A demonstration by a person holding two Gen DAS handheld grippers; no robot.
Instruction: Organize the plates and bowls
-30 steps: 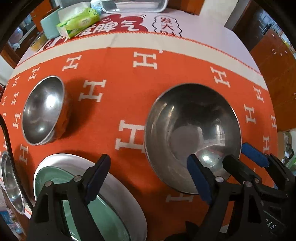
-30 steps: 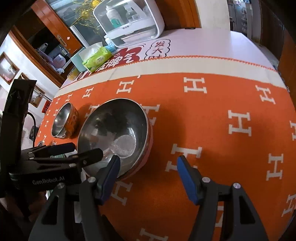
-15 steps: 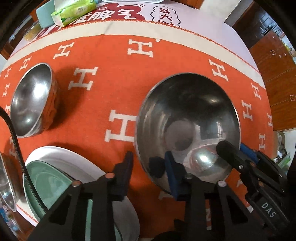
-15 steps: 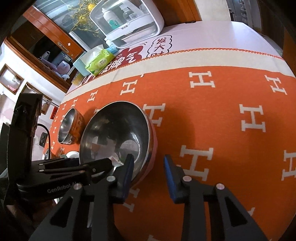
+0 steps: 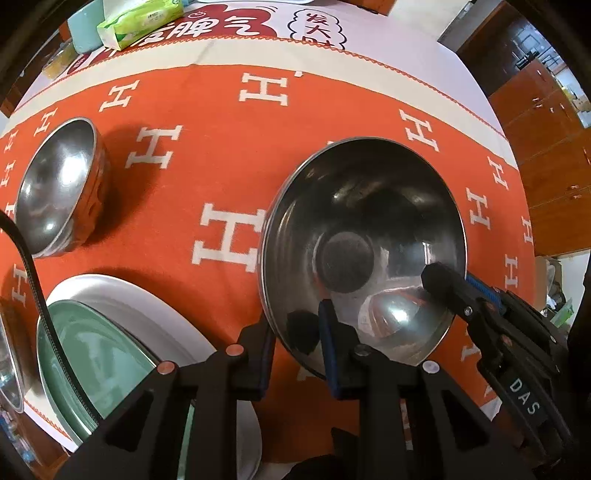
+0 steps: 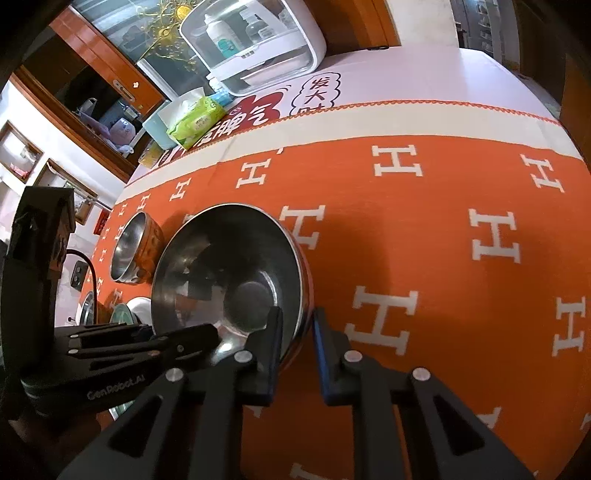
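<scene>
A large steel bowl (image 5: 362, 221) (image 6: 221, 258) stands on the orange cloth. My left gripper (image 5: 295, 347) is shut on its near-left rim, one finger inside and one outside. My right gripper (image 6: 298, 343) straddles the rim on the other side; its jaws are closing, and the pads sit against the bowl wall. The left wrist view shows the right gripper (image 5: 458, 284) at the bowl's right rim, and the right wrist view shows the left gripper (image 6: 199, 338) at the bowl's left. A small steel bowl (image 5: 51, 184) (image 6: 129, 247) sits further left. A green plate (image 5: 96, 354) lies on a white plate (image 5: 147, 306).
Another steel dish (image 5: 7, 369) shows at the far left edge. At the back of the table are a green tissue pack (image 5: 140, 22) (image 6: 195, 122), a teal box (image 6: 155, 125) and a white lidded case (image 6: 255, 40). Orange cloth (image 6: 443, 240) stretches to the right of the bowl.
Both grippers' jaws have come together from wide open onto the large bowl's rim. The left gripper shifted slightly so the rim lies between its fingers.
</scene>
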